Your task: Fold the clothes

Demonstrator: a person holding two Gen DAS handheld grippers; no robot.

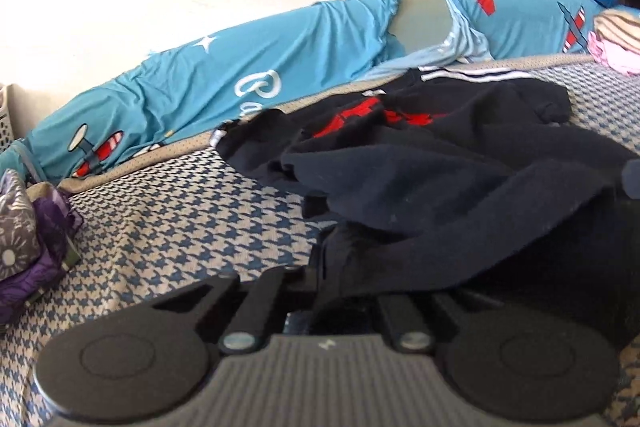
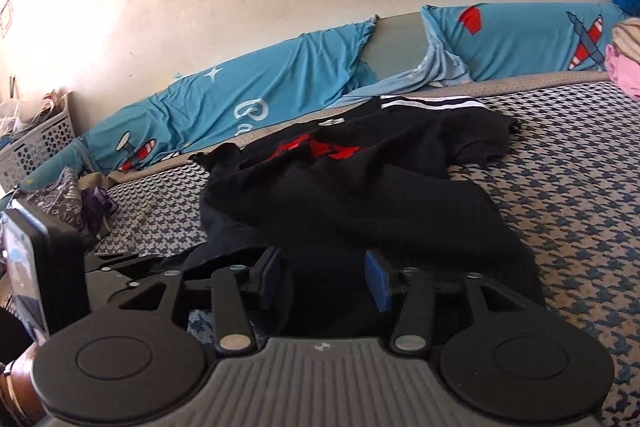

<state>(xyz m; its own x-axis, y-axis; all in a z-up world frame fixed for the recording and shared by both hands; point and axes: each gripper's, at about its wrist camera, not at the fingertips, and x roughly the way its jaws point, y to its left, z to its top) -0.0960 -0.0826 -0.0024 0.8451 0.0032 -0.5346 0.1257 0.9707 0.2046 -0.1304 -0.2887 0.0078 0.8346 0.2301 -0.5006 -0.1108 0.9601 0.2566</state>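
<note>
A black garment (image 1: 420,179) with a red print and white sleeve stripes lies crumpled on the houndstooth bed cover (image 1: 180,227). In the left wrist view its near edge drapes over my left gripper (image 1: 340,291). The fingers there are drawn together and buried in the cloth, which rises from them as if pinched. In the right wrist view the same black garment (image 2: 360,187) reaches down between the blue pads (image 2: 378,281) of my right gripper (image 2: 324,279). That gripper stands open, with the hem lying loose in the gap. The left gripper (image 2: 132,263) shows low at the left edge.
Cushions in a blue cartoon-print cover (image 1: 240,83) line the wall behind the bed. A purple and grey cloth pile (image 1: 28,247) sits at the left, and pink and striped clothes (image 1: 616,43) at the far right. A white perforated basket (image 2: 36,143) stands off the bed's left end.
</note>
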